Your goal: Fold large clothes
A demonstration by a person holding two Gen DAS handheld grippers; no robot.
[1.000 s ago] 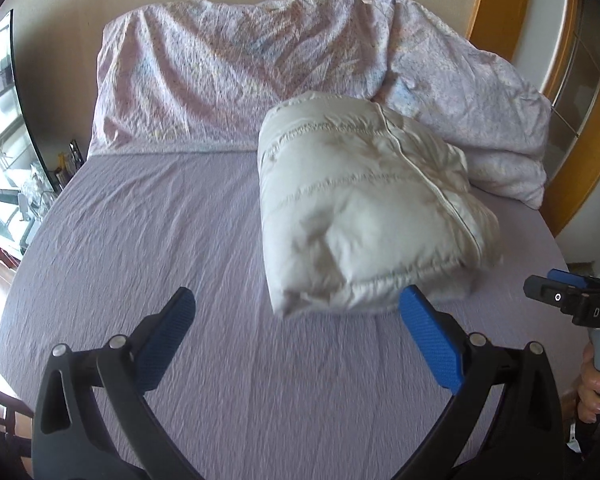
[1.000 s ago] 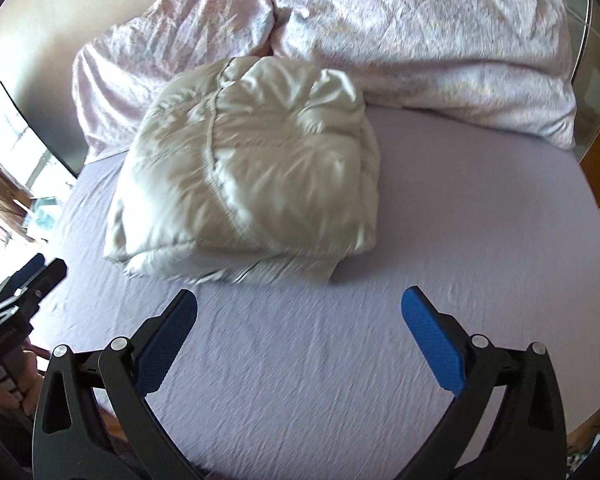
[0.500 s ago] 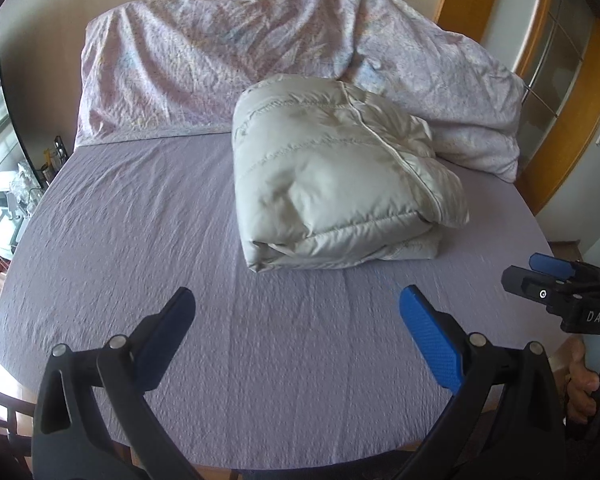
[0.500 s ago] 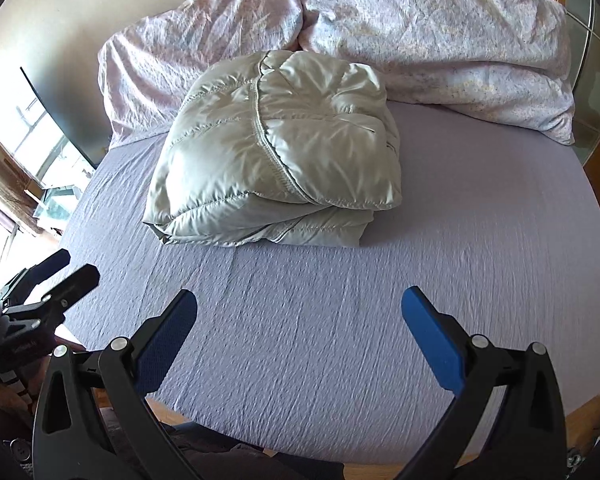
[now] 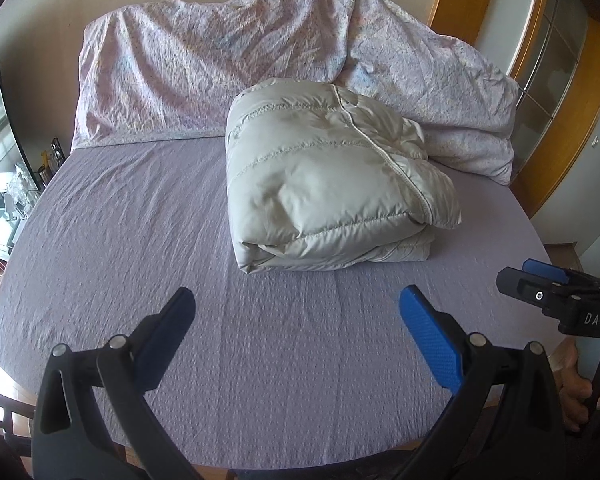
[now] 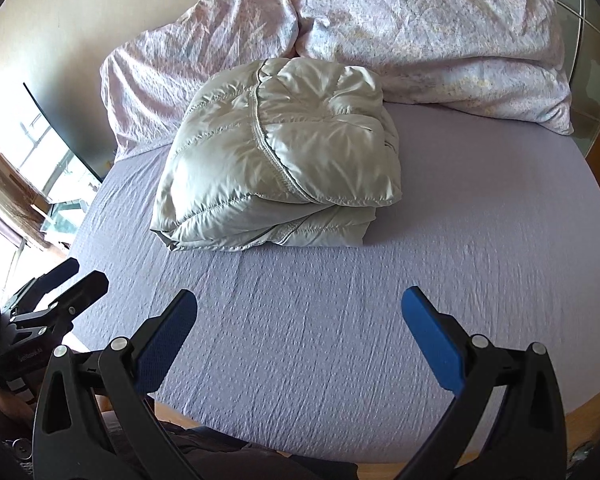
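While your left gripper (image 5: 296,336) hangs wide open and empty | your right gripper (image 6: 300,336) is wide open and empty too | the folded jacket (image 5: 328,184) sits on the bed (image 5: 140,240), touching the pillows (image 5: 220,68) | both grippers are apart from it.

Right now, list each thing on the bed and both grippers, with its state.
puffer jacket: folded into a compact bundle, lying on the sheet, ungripped.
left gripper: open, empty, clear of the jacket.
right gripper: open, empty, clear of the jacket.
pillows: propped at the head of the bed, rumpled.
sheet: spread flat, lightly wrinkled.
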